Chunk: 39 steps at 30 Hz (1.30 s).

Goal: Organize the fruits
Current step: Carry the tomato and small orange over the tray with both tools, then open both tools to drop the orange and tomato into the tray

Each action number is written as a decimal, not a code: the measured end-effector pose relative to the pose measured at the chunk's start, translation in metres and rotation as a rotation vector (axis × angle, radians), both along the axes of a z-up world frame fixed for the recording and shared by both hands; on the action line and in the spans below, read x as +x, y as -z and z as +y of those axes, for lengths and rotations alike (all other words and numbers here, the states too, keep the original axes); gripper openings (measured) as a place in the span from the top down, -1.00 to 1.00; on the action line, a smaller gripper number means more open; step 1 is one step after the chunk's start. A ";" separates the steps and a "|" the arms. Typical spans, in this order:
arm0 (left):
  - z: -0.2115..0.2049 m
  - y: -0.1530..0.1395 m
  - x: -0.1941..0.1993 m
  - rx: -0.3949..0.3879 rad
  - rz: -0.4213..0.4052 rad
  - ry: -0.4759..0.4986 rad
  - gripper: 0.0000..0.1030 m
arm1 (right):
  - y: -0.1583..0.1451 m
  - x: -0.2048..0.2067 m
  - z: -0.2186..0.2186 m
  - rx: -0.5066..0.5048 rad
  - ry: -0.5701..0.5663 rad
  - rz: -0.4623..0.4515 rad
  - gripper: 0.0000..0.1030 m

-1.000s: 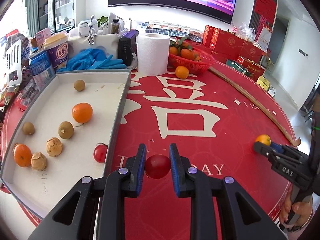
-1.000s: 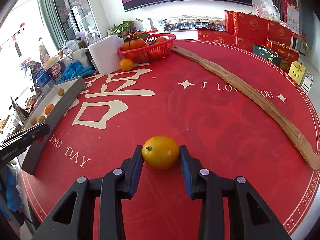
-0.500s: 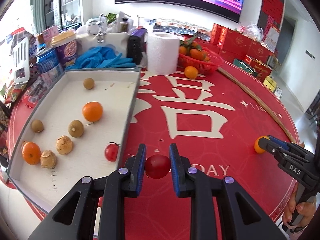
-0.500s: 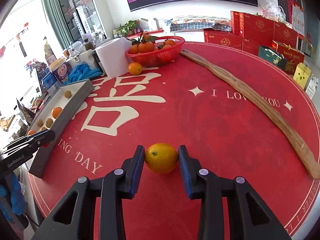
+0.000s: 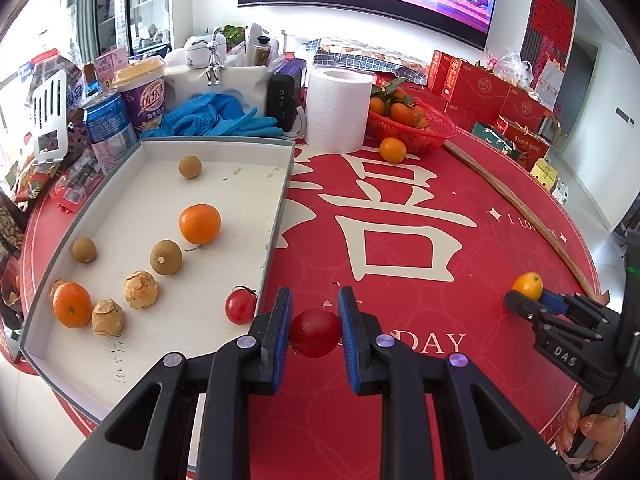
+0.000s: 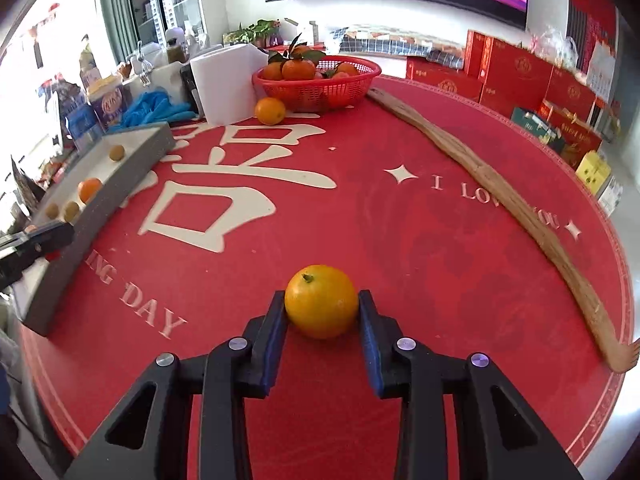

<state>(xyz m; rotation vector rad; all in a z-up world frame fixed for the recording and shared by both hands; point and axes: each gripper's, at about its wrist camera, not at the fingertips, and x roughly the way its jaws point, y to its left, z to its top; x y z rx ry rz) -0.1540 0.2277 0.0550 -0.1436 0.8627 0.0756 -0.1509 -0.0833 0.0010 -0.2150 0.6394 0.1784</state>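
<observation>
With the left claw (image 5: 314, 332) squeezing the little red tomato (image 5: 315, 333) and the right claw (image 6: 322, 308) hugging the orange (image 6: 321, 301), lift both softly and set them in the white tray (image 5: 276, 216) without squashing.

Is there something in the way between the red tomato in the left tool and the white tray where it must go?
Only the tray's grey side wall stands between the tomato, clamped in the left tool, and the white tray floor. Inside, another tomato lies near that wall; the floor beside it is bare.
</observation>
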 end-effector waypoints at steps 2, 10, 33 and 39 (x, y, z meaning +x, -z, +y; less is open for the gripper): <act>0.002 -0.002 -0.001 0.003 -0.002 -0.005 0.50 | -0.007 -0.002 0.002 0.014 -0.016 0.001 0.31; 0.027 -0.015 -0.007 0.016 -0.035 -0.049 0.50 | -0.033 -0.003 0.030 0.089 -0.113 0.032 0.31; 0.117 0.001 0.002 0.037 0.024 -0.226 0.50 | -0.036 0.026 0.215 -0.032 -0.431 0.150 0.31; 0.120 0.011 0.014 0.041 0.059 -0.229 0.50 | -0.030 0.045 0.234 -0.041 -0.438 0.200 0.31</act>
